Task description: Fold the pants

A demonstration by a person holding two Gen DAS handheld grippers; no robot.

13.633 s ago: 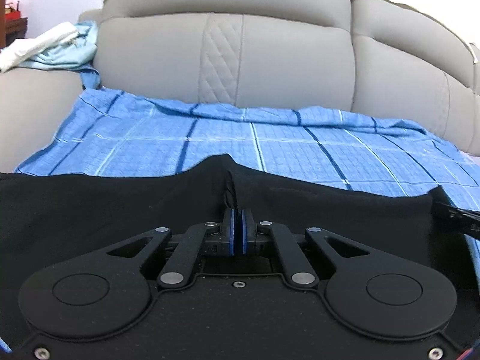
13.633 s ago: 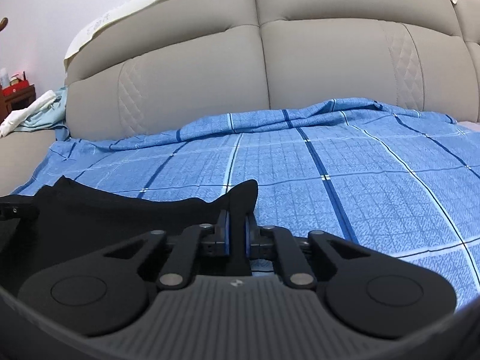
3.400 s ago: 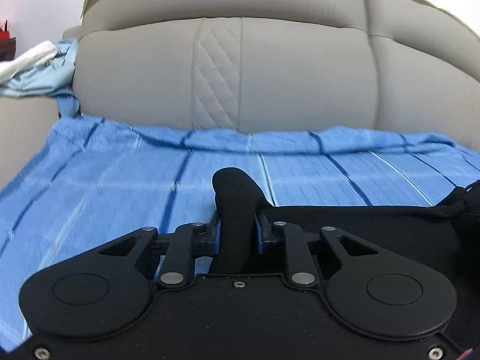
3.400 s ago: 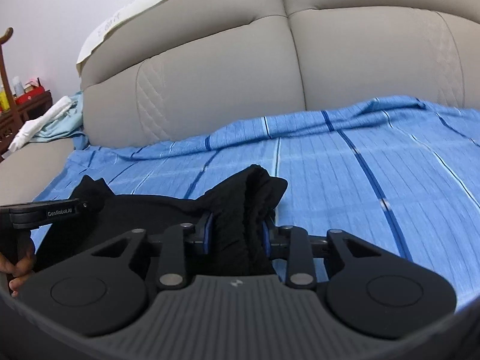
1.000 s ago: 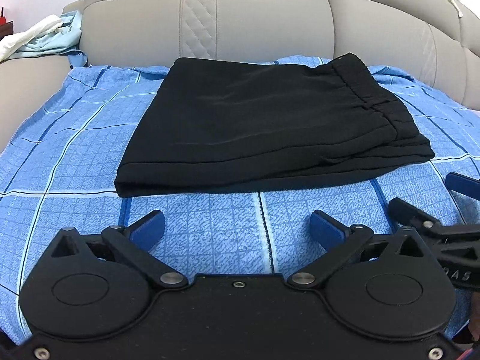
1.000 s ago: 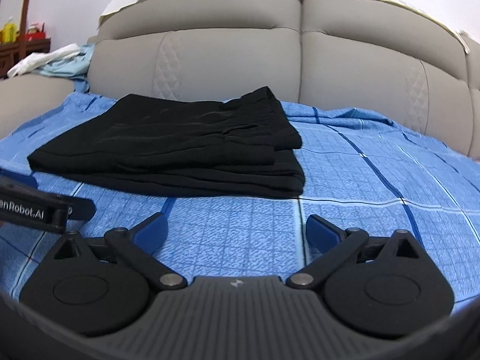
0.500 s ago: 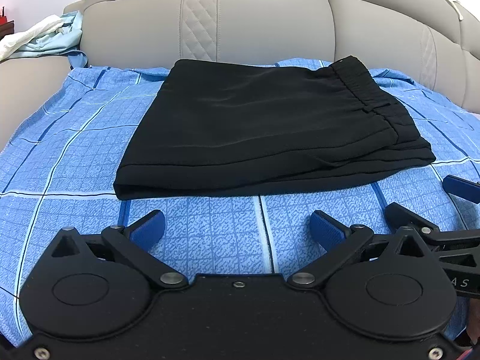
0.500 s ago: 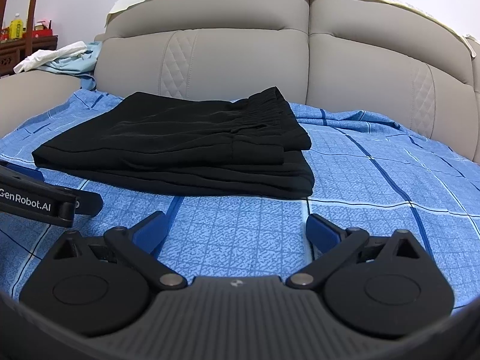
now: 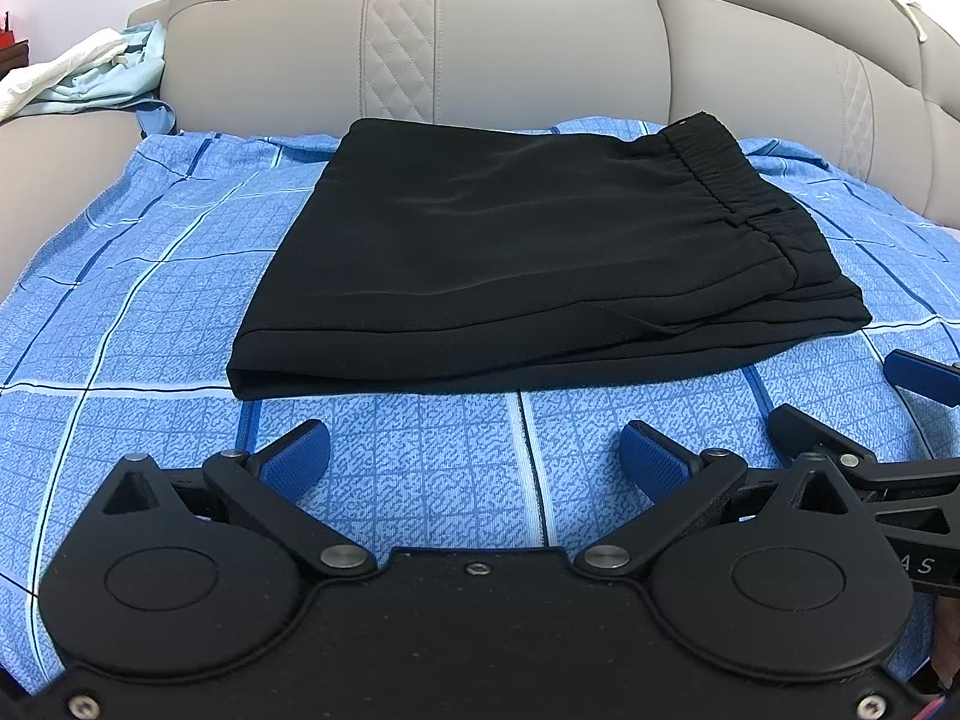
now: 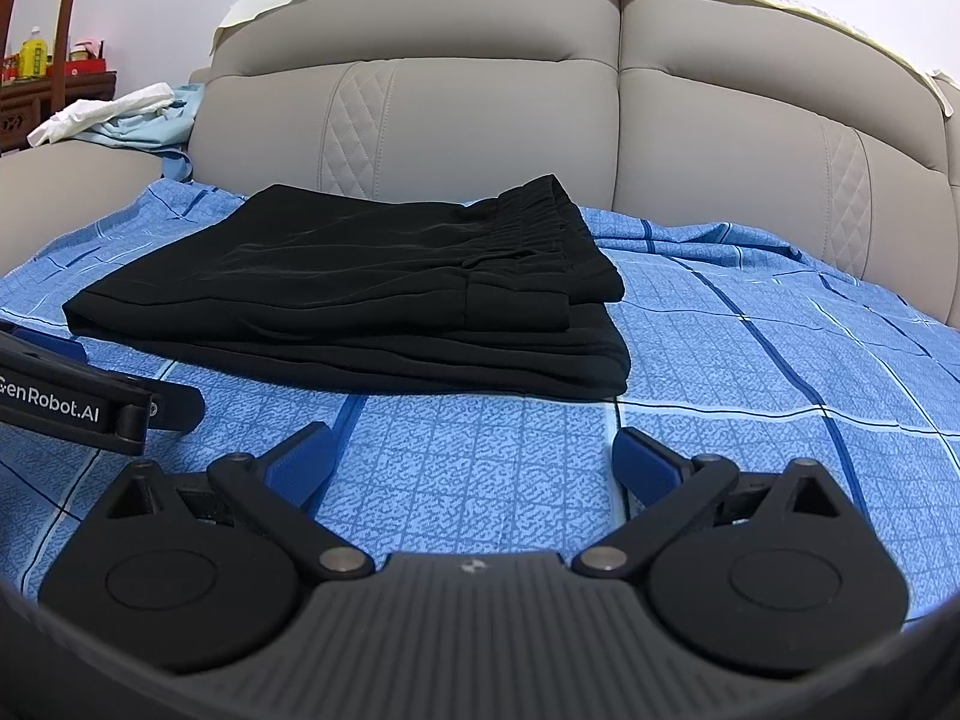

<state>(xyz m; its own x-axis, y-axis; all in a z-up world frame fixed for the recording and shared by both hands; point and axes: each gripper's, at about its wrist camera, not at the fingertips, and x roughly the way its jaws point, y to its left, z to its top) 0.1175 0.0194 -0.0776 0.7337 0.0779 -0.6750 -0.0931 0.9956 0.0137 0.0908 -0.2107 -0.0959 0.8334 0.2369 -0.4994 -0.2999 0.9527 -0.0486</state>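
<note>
Black pants (image 9: 540, 252), flat folded rectangle

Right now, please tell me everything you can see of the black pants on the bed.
The black pants lie folded into a flat, layered rectangle on the blue checked sheet, in front of the beige padded headboard. The fabric looks thin, smooth and slightly shiny. The gathered elastic waistband sits on top along the right edge. The layered edges face the cameras. Only the sheet touches the pants: the left gripper and right gripper are open, short of them.

Bare sheet (image 9: 456, 468) before folded pants (image 9: 528, 252)
</note>
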